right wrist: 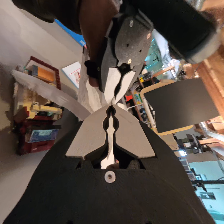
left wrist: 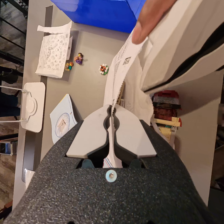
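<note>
Left tongs (left wrist: 112,107) clamped tight on a white paper bag (left wrist: 120,72), pads pressed to the torn, jagged edge running between them; bag hanging above the grey table (left wrist: 87,87), printed panel facing left, tan bricks (left wrist: 121,97) peeking out through the tear; a fingertip (left wrist: 139,35) pinching the bag's upper edge beside the other tongs' grey body, top right. Right tongs (right wrist: 111,106) closed too, white paper showing in the slit between the pads (right wrist: 97,120), tips nearly meeting the left tongs (right wrist: 113,100) nose to nose over the same bag (right wrist: 92,97); a hand (right wrist: 93,48) wrapped round the left tool, thumb down on the paper.

Down on the table: a second torn bag (left wrist: 52,53) lying flat, far left; two minifigures (left wrist: 75,61) just beside it; a small round green build (left wrist: 103,70) well apart from them, near the held bag; a booklet (left wrist: 61,120) just left of the left tongs; a blue box (left wrist: 103,13) at the far end; a white clamp plate (left wrist: 32,106) on the table's edge. Right of the bag, a dark red and cream brick model (left wrist: 166,111) standing upright, close by; seen again at left in the right wrist view (right wrist: 36,127). Black panel with a pale wood rim (right wrist: 179,106) off to the right.
</note>
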Demonstrator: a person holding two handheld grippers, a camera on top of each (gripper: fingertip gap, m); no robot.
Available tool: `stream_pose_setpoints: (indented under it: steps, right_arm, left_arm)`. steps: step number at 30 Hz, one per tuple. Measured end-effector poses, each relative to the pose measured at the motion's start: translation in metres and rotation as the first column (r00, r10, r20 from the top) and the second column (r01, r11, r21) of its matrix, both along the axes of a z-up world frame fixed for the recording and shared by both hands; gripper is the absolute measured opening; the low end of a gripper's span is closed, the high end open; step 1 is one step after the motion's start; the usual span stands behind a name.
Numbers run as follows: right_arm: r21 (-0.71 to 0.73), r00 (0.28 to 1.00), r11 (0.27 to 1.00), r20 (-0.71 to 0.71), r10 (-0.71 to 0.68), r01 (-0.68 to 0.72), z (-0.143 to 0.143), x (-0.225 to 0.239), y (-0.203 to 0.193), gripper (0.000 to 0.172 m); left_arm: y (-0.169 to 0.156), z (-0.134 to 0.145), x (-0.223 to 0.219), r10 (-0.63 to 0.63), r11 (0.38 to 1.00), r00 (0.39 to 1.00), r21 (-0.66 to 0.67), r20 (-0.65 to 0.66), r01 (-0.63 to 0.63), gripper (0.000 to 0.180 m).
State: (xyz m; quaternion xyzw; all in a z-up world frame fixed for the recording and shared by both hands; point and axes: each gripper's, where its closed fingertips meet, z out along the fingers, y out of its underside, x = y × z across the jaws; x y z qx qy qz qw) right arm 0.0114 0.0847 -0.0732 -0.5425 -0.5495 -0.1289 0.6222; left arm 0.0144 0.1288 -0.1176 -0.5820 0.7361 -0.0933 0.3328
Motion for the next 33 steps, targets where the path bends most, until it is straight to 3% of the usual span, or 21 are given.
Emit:
stream_pose_setpoints:
  steps: [5, 9, 16, 33]
  right_arm:
    - [-0.238, 0.993, 0.970, 0.114, -0.016, 0.043, -0.034, -0.001, -0.006, 0.000]
    - [-0.318, 0.982, 0.945, 0.189, -0.020, 0.080, -0.056, 0.001, -0.013, 0.000]
    - [-0.320, 0.956, 0.938, 0.290, -0.035, 0.132, -0.077, 0.006, -0.017, 0.000]
    - [-0.317, 0.937, 0.927, 0.340, -0.084, 0.198, -0.099, 0.018, -0.008, 0.000]
  left_arm:
    - [-0.001, 0.000, 0.003, 0.025, 0.998, 1.000, 0.052, 0.009, -0.026, 0.000]
    - [-0.001, -0.004, 0.003, 0.044, 0.997, 0.999, 0.066, 0.013, -0.045, 0.000]
    - [0.002, -0.004, 0.004, 0.071, 0.994, 0.997, 0.083, 0.036, -0.073, 0.000]
    - [0.018, 0.006, 0.002, 0.122, 0.983, 0.988, 0.126, 0.091, -0.133, 0.000]
